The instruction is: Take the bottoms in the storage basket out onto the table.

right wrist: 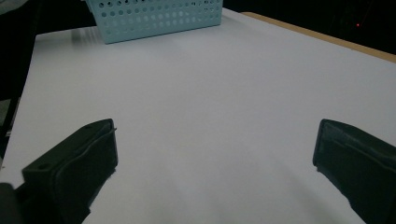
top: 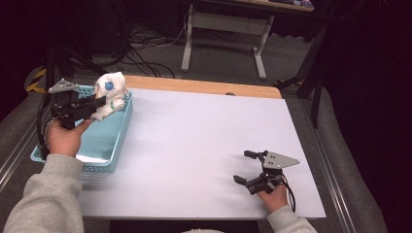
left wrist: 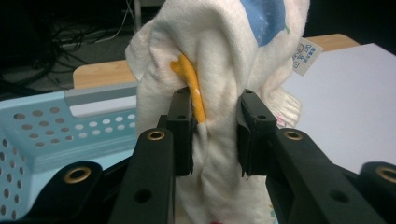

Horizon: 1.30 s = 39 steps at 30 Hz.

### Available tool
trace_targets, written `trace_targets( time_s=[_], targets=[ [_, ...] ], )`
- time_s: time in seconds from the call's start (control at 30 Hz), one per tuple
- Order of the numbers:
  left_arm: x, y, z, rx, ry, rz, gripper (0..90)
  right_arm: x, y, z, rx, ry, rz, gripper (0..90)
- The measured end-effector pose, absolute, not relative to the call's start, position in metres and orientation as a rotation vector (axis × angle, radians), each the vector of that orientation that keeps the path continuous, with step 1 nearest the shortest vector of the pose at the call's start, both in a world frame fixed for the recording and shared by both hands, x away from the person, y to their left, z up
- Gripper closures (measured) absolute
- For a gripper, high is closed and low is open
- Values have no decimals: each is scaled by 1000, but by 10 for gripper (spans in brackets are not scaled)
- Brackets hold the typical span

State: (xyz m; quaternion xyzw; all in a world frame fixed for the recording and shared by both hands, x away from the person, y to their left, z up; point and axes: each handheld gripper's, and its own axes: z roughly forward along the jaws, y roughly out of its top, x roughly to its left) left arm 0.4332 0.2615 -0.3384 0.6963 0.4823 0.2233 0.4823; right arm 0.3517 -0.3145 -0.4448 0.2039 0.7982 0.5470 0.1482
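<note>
A white cloth (top: 111, 92) with a blue patch hangs bunched over the light blue perforated basket (top: 120, 127) at the table's left edge. My left gripper (top: 100, 102) is shut on the cloth, holding it above the basket's far end. In the left gripper view the cloth (left wrist: 219, 60) shows a yellow stripe, a blue patch and a small tag, pinched between the jaws of my left gripper (left wrist: 215, 135). My right gripper (top: 247, 167) rests low over the white tabletop near the front right, jaws wide open and nothing between them (right wrist: 215, 158).
The white table surface (top: 204, 136) has a wooden strip along its far edge (top: 204, 87). The basket (right wrist: 154, 16) appears far off in the right gripper view. Cables and a grey desk frame (top: 223, 34) stand on the floor beyond the table.
</note>
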Motion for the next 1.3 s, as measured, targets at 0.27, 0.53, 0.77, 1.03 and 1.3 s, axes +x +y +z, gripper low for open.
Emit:
trace_targets(
  time_s=[0.27, 0.53, 0.77, 1.03, 1.3],
  targets=[
    [418, 252, -333, 1649, 1105, 512, 703, 351, -314, -445, 585, 2294, 1574, 5],
    [405, 241, -329, 1619, 1041, 499, 703, 351, -315, -445, 585, 2293, 1574, 5],
    [393, 230, -327, 1603, 984, 485, 703, 351, -315, -444, 583, 2293, 1575, 6],
    [381, 213, -326, 1611, 918, 477, 703, 351, -314, -445, 582, 2293, 1575, 5],
    [376, 197, -328, 1621, 873, 460, 703, 351, -315, -444, 584, 2292, 1574, 5]
  ],
)
